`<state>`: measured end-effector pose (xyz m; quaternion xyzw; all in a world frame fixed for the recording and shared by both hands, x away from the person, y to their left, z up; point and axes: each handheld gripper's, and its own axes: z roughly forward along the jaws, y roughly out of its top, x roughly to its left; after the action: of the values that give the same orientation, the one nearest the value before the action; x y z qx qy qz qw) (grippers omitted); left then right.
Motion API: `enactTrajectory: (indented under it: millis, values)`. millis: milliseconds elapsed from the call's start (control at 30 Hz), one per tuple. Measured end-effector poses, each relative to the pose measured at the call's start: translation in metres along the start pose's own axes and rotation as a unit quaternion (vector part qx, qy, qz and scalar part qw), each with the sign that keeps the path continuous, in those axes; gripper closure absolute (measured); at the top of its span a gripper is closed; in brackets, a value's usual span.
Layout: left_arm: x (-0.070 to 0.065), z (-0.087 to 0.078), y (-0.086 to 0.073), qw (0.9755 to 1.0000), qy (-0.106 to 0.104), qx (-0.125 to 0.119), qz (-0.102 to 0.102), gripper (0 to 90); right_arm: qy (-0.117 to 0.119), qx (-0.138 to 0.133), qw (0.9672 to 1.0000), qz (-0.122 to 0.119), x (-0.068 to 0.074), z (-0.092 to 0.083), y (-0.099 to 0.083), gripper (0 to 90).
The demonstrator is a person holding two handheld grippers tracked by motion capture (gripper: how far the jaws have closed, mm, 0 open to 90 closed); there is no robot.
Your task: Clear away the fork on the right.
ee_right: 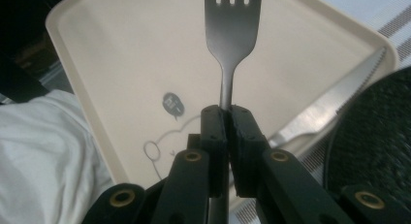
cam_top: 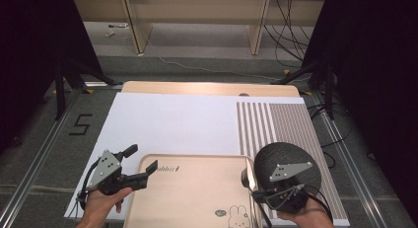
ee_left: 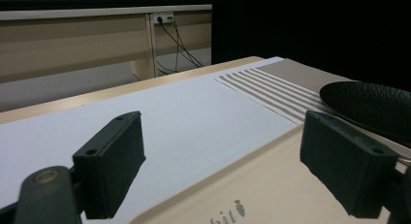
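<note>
Right gripper view shows the right gripper [ee_right: 227,118] with its fingers [ee_right: 213,136] pinched tight on the thin neck of a fork [ee_right: 231,27], tines pointing away, held above the beige tray [ee_right: 111,54]. A serrated knife [ee_right: 329,103] lies along the tray's edge, just beside the black plate [ee_right: 373,136]. In the high view the left gripper [cam_top: 140,165] rests at the tray's near left corner, fingers spread wide with nothing between them.

The grip is on a narrow, smooth metal stem, so I judge the fork could swivel or slide between the pads if the hand tips or moves quickly, and it might drop onto the tray or clip the knife and plate close beside it. Lowering it askew could leave it straddling the tray rim.

The worktop [cam_top: 167,124] carries a white sheet with a striped placemat [cam_top: 276,124] at the right, under the plate. Beyond lie grey carpet, pale wooden furniture legs, trailing cables and dark curtains at both sides.
</note>
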<state>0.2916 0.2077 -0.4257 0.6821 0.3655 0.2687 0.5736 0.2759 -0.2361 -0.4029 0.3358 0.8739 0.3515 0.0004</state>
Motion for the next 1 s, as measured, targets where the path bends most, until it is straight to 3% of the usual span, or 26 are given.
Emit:
enactTrajectory:
  millis: [67, 267, 533, 1000]
  values:
    - [0.000, 0.000, 0.000, 1.0000, 0.000, 0.000, 0.000, 15.6, -0.009, -0.002, 0.9999, -0.005, 0.003, 0.001, 0.005, 86.1]
    - [0.000, 0.000, 0.000, 1.0000, 0.000, 0.000, 0.001, 15.6, -0.005, -0.012, 0.9999, -0.004, 0.010, 0.007, 0.022, 86.1]
    - [0.000, -0.001, 0.001, 1.0000, 0.000, -0.002, 0.001, 15.6, 0.004, 0.003, 1.0000, -0.008, 0.015, 0.024, 0.035, 86.1]
    - [0.000, -0.001, 0.001, 1.0000, 0.001, -0.001, 0.002, 15.7, 0.017, 0.044, 0.9987, 0.018, 0.018, 0.047, 0.040, 86.1]
